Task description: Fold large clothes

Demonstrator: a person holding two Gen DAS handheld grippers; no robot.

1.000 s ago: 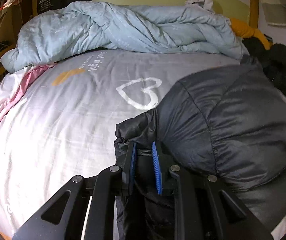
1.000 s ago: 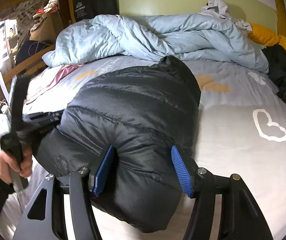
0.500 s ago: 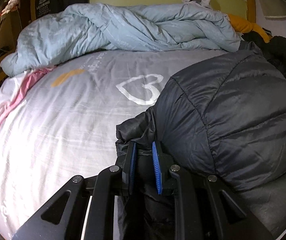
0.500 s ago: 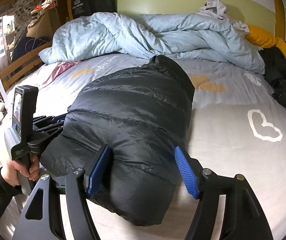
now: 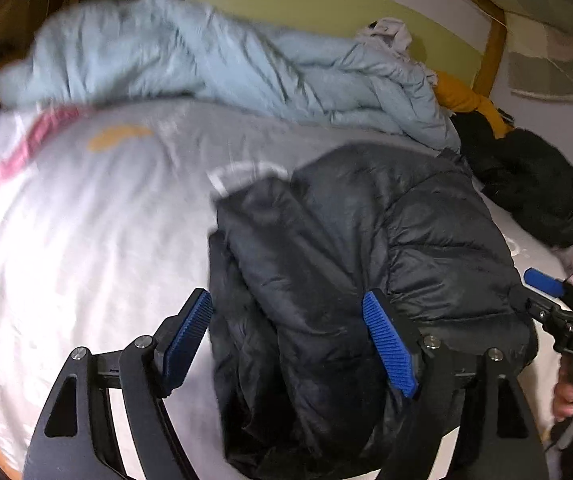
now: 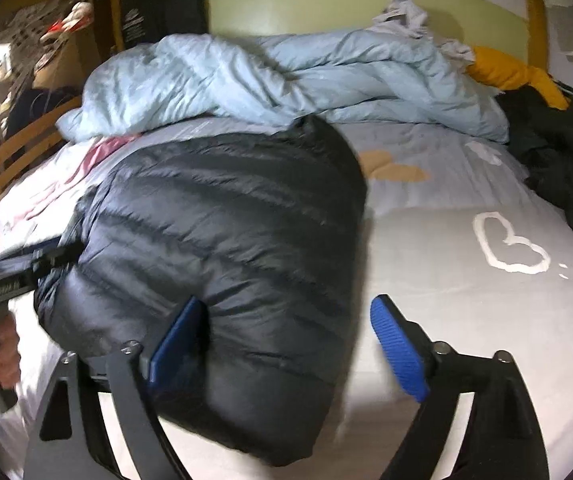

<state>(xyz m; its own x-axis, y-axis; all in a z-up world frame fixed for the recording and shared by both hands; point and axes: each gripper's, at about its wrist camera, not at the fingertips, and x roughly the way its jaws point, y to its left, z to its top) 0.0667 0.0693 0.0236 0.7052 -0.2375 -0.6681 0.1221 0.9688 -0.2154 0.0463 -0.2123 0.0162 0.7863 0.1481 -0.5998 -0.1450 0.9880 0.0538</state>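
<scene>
Now both claws (image 5: 286,332) (image 6: 286,340) freshly spread, gripping nothing, black puffer jacket (image 5: 366,248) between, on bed (image 6: 466,320)

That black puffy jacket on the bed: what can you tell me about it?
The black puffer jacket looks like shiny, quilted nylon stitched in padded bands. It lies folded into a thick bundle on the pale grey bedsheet, near the bed's front edge, below the crumpled light blue duvet. Both grippers stand open around its near end, having just opened; neither clamps it.
</scene>
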